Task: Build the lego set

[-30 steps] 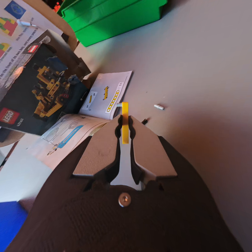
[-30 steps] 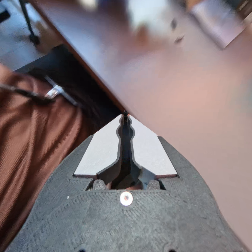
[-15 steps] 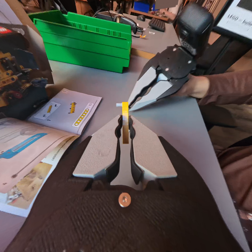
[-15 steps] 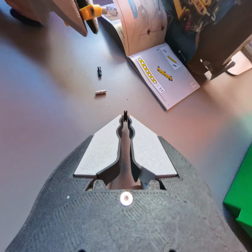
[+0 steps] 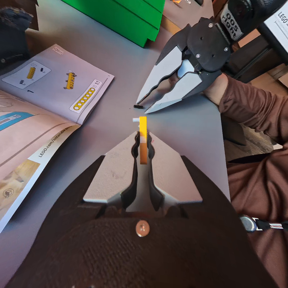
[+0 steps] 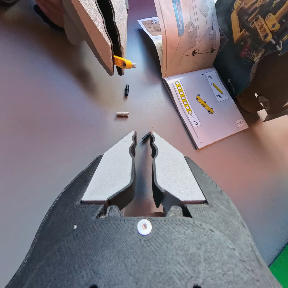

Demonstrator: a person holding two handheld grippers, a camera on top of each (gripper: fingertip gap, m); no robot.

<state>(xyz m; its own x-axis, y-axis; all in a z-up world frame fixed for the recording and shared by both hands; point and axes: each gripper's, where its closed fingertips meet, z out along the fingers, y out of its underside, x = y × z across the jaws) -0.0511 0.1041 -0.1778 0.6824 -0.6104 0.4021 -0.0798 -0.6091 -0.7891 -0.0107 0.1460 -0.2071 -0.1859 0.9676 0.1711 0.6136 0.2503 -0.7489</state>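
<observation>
L gripper (image 5: 142, 132) hovers above the grey surface (image 5: 96, 39), pointing toward the R gripper; its fingers (image 5: 118, 168) are clamped tight on a yellow beam (image 5: 143, 126), held edge-on w/ its far end poking past the tips. A white pin (image 5: 135, 120) sticks out of that end, to the left in the L wrist view.

R gripper (image 6: 143, 134) slants down to the surface, held by a hand (image 5: 216, 88) in a brown sleeve (image 5: 255, 107). Its fingers (image 6: 112, 168) stand slightly apart, gripping nothing; a small black pin (image 6: 145, 135) sits by the tip of one finger, touching it in the R wrist view, and looks to lie on the surface.

Beyond it, loose on the surface: a light-coloured pin (image 6: 122, 114) and another black pin (image 6: 127, 90). An open instruction booklet (image 5: 62, 84) lies beside them, near the set's box (image 6: 252, 34) and a green bin (image 5: 124, 17).
</observation>
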